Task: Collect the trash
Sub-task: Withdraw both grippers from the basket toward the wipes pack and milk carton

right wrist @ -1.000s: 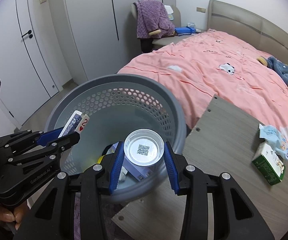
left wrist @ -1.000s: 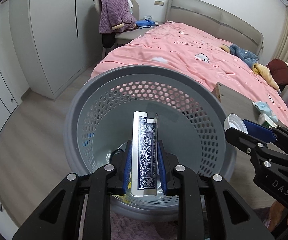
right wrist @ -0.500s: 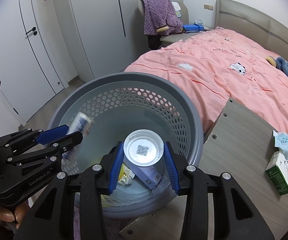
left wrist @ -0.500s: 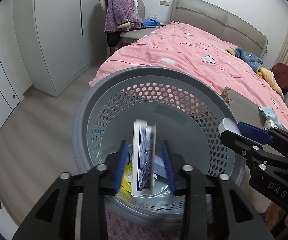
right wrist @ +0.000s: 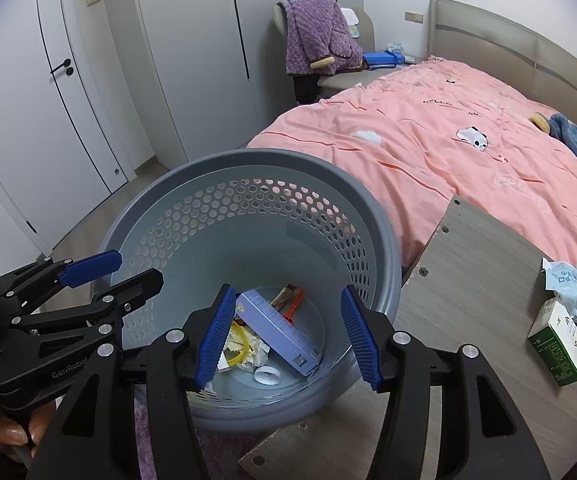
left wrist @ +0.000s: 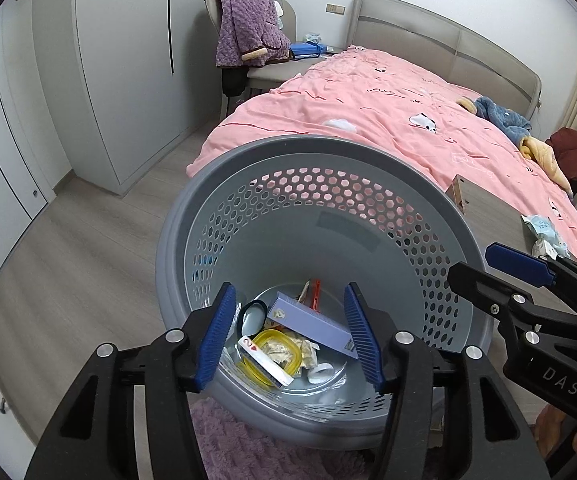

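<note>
trash [left wrist: 280, 344] lies in the basket [left wrist: 316, 152] bottom. left gripper [left wrist: 290, 334] and right gripper [right wrist: 288, 334] hang over it, jaws opening, nothing between them. risk: carton [right wrist: 558, 346] and wrapper [right wrist: 572, 288] at three o'clock get forgotten, or a low swing tips the basket.

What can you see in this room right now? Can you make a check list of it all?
Surface: grey board, mostly bare.
Job's things: grey basket holds a purple box, yellow lid, card pack, white cap; green carton and blue wrapper wait on the board.
Clutter: clothes on the pink bed.
Tongs: left tongs and right tongs opening over the basket, nothing between them.
Cables: nothing seen.
Surroundings: wardrobes, chair with purple blanket.
</note>
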Motion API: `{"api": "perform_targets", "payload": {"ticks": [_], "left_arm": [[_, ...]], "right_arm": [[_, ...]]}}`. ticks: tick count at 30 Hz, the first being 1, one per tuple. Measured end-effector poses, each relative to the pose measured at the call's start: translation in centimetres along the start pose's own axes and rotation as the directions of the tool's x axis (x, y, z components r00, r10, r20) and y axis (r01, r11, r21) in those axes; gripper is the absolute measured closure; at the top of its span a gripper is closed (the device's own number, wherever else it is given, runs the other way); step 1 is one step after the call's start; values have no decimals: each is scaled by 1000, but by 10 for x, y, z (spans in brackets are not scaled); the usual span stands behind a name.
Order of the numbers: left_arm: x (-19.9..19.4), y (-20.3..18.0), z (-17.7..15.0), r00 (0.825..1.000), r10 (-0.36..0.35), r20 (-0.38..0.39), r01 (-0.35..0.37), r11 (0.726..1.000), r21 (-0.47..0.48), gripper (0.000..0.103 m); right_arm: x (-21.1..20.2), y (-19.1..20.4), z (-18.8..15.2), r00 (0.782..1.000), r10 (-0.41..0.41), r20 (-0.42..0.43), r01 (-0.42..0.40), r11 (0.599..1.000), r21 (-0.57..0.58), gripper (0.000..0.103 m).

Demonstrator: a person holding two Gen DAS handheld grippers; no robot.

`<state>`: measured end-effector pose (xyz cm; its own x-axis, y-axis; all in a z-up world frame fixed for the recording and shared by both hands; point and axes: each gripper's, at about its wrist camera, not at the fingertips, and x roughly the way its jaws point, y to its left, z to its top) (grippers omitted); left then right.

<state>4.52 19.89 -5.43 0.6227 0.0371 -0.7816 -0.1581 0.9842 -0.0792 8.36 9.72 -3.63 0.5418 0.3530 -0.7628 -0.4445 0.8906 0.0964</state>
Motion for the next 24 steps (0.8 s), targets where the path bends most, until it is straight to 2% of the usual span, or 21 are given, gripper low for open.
{"api": "perform_targets", "payload": {"ticks": [15,18,20,24], "left_arm": [[-8,0,0,1000,15,14,-15,1000,2,45],[-11,0,-1,1000,19,16,-19,1000,2,44],[-13,0,-2,1000,22,18,-23,1000,3,39],[-16,0,-4,999,30,21,-30,1000,2,39]], "right_arm": [[-4,-1,-1,1000,-2,10,2,1000,-1,48],[-6,-1,-2,1000,-2,17,2,1000,-2,45],[-9,-1,-2,1000,-4,24,4,1000,-1,43],[-13,-3,-3,999,-10,30,10,1000,2,42]]}}
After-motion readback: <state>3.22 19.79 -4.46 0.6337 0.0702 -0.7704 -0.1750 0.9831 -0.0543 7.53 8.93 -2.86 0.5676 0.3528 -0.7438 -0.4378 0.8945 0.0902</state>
